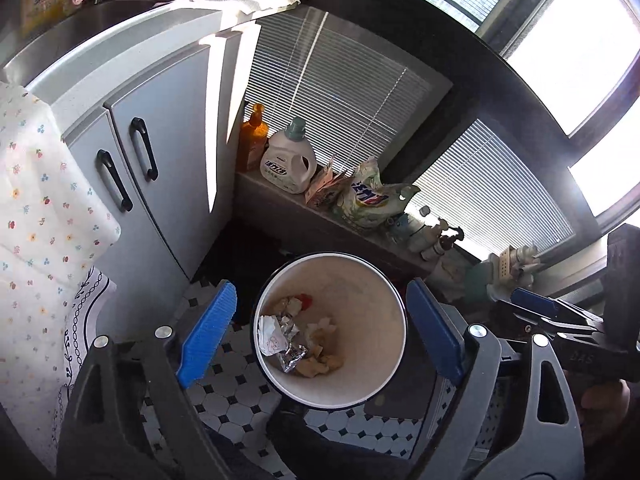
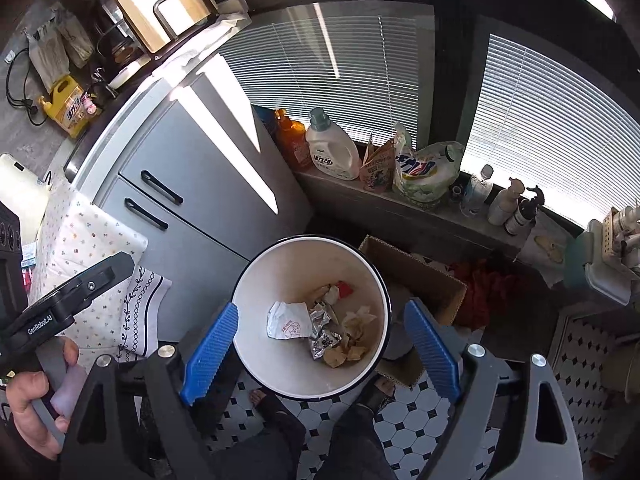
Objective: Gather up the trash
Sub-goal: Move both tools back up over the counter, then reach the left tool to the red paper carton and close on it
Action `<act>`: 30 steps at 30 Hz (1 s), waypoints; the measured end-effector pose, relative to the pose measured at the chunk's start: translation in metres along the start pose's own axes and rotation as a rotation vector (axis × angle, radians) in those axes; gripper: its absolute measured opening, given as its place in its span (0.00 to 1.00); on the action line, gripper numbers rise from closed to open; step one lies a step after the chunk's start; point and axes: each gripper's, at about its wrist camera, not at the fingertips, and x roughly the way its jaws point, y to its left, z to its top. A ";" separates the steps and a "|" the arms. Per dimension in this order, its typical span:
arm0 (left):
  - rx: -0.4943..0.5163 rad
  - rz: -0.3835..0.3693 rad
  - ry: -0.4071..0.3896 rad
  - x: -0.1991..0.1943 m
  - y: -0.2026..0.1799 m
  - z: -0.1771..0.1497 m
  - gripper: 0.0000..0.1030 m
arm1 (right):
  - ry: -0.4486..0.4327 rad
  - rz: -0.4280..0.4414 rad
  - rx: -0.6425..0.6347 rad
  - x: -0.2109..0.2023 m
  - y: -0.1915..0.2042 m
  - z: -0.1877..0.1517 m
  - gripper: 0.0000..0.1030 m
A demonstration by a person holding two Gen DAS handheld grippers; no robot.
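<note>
Left tongs [image 1: 320, 332] and right tongs [image 2: 320, 344] were both spread wide, gripping nothing, held over the white bin [image 1: 390, 312] [image 2: 260, 280] at lower center of each frame. Crumpled foil [image 1: 290, 340] [image 2: 322, 330], a paper wrapper [image 2: 286, 320] and tissues [image 2: 354, 330] lay at the bin's bottom.

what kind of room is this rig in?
Most likely a home kitchen or laundry corner: grey cabinet doors under a dark countertop, detergent bottle on the window ledge, tiled floor, and a trash bin below both open grippers.
</note>
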 end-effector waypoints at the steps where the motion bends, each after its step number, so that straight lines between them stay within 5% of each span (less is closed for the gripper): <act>1: -0.016 0.013 -0.013 -0.007 0.008 0.001 0.84 | -0.002 0.009 -0.013 0.001 0.008 0.003 0.82; 15: -0.198 0.183 -0.187 -0.123 0.122 -0.022 0.91 | -0.047 0.152 -0.212 -0.001 0.159 0.018 0.92; 30: -0.385 0.330 -0.348 -0.237 0.250 -0.068 0.93 | -0.078 0.268 -0.368 -0.008 0.307 0.005 0.92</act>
